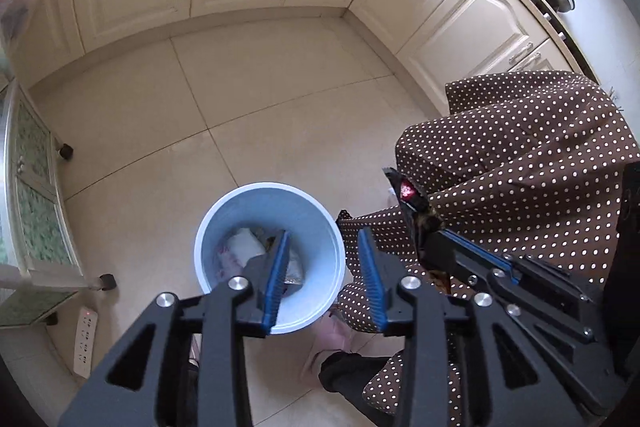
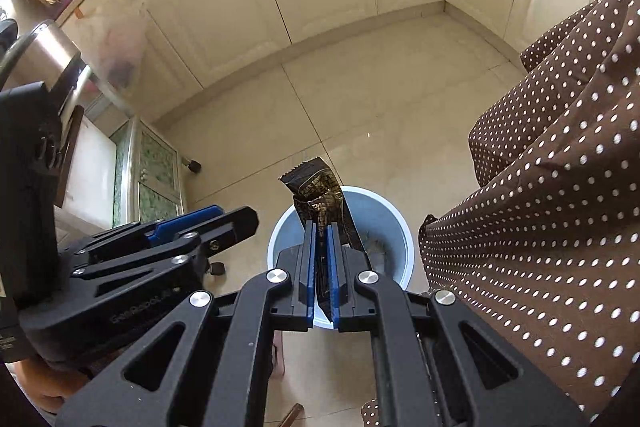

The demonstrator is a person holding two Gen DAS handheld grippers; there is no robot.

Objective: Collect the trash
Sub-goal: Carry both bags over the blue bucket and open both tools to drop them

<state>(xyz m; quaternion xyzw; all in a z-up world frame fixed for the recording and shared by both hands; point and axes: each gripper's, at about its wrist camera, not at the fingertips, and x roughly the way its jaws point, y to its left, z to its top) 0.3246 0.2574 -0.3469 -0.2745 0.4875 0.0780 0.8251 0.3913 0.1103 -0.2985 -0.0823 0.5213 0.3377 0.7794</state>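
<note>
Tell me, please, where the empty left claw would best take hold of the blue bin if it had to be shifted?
Grip the bin's rim wall from straight above, one finger inside and one outside. It stands upright and open-topped, and looks too wide to span whole. The left claw already hangs open above it.

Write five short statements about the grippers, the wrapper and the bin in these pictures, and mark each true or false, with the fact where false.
1. The right gripper is shut on a dark snack wrapper. True.
2. The left gripper also holds a piece of trash. False: its jaws stand open with nothing between them.
3. The light blue bin stands on the tiled floor. True.
4. The bin holds nothing. False: crumpled trash already lies inside it.
5. The wrapper has already landed in the bin. False: it is clamped between the right gripper's fingers, above the bin in the right wrist view.
</note>
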